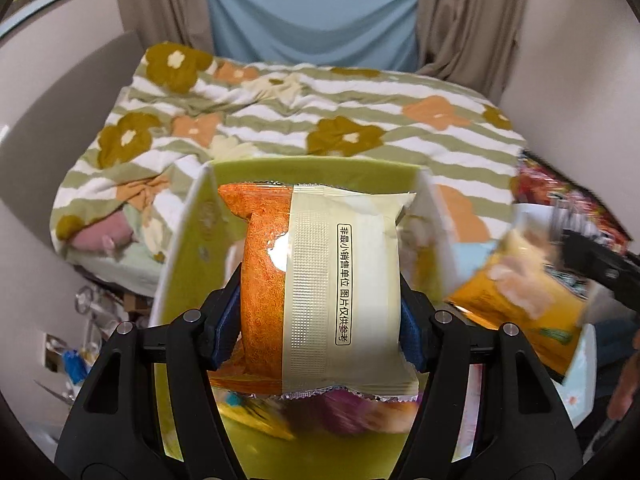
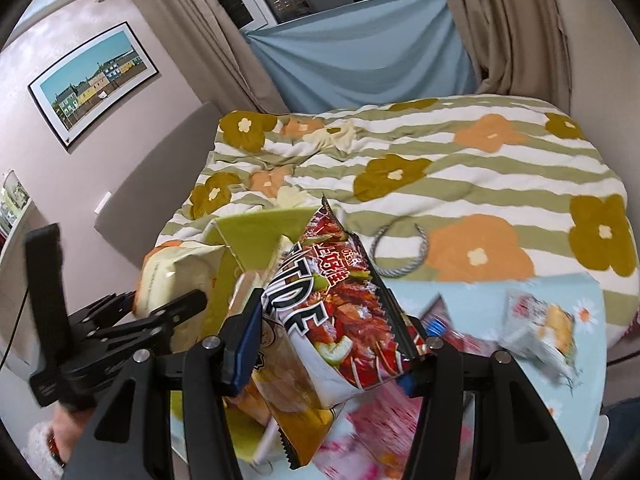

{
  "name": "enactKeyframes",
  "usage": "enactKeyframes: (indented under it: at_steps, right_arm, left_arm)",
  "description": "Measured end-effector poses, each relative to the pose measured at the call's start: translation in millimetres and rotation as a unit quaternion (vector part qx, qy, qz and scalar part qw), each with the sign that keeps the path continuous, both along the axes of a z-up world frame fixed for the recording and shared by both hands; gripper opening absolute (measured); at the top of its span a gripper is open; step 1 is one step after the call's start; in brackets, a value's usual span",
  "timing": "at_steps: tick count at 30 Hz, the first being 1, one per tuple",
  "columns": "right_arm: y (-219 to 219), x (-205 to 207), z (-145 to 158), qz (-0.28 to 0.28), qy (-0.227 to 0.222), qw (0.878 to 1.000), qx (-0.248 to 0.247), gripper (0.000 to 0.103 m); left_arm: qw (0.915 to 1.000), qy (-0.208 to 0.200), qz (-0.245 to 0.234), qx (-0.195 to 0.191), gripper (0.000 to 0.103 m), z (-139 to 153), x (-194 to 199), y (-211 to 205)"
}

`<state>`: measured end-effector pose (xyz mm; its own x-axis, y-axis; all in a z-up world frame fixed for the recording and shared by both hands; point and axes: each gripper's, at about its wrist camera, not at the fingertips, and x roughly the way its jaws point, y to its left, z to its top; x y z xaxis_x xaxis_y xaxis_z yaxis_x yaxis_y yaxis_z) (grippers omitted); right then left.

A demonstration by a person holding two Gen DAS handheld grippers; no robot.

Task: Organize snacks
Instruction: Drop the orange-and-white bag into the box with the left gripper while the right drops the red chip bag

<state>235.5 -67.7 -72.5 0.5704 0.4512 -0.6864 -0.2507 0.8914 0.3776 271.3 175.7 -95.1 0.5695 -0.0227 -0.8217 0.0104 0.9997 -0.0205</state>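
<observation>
Left wrist view: the left tongs [image 1: 320, 312] are clenched on an orange-and-cream snack packet [image 1: 324, 280], blue pads pressing its two sides, the packet upright with its printed seam facing the camera. It is held over the open green-lined box [image 1: 312, 168], whose white walls flank it; blurred wrappers [image 1: 304, 408] lie on the box floor beneath. To the right, a yellow snack bag [image 1: 520, 300] shows blurred, just beside the box's right wall, with the other black tool [image 1: 600, 264] at the frame edge. Behind lies a bed with a striped floral quilt [image 1: 300, 120], and beyond it a blue cloth [image 1: 312, 12] between beige curtains. Right wrist view: at left, the left tongs [image 2: 168, 304] appear with the cream packet [image 2: 176, 276] between them, near the green box flap [image 2: 256, 228]. At centre, the right tongs [image 2: 328, 340] are clenched on a red chili-print snack bag [image 2: 344, 304], tilted, with a yellow bag [image 2: 296, 420] behind it; whether that one is also gripped cannot be told. At right, a small blurred packet [image 2: 540, 328] lies on a pale blue floral sheet [image 2: 580, 360], and a silver cord [image 2: 400, 252] rests on the quilt.
</observation>
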Motion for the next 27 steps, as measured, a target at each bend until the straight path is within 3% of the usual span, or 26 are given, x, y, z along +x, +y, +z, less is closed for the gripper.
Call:
enactKeyframes:
  at_steps: [7,9,10,11,20,27]
  right_arm:
    - [39,18,-21,-0.016,0.025,1.000,0.005,0.051]
    - [47,21,-25,-0.018,0.031,0.999,0.002,0.051]
    - [50,22,-27,-0.020,0.034,0.999,-0.001,0.051]
    - [52,24,-28,-0.021,0.038,0.999,-0.002,0.051]
    - [67,28,-31,-0.036,0.050,0.998,-0.022,0.051]
    - [93,47,-26,-0.017,0.054,0.998,-0.028,0.051]
  left_arm:
    - [0.9991,0.041,-0.014,-0.003,0.065,-50,47,29]
    - [0.9986,0.049,-0.020,-0.007,0.078,-59,51,31]
    - [0.9982,0.053,-0.025,-0.010,0.096,-61,51,31]
    - [0.9981,0.051,-0.031,-0.015,0.103,-62,49,32]
    - [0.9978,0.037,-0.053,-0.013,0.103,-54,14,45]
    - [0.9979,0.032,-0.050,-0.027,0.103,-47,-6,63]
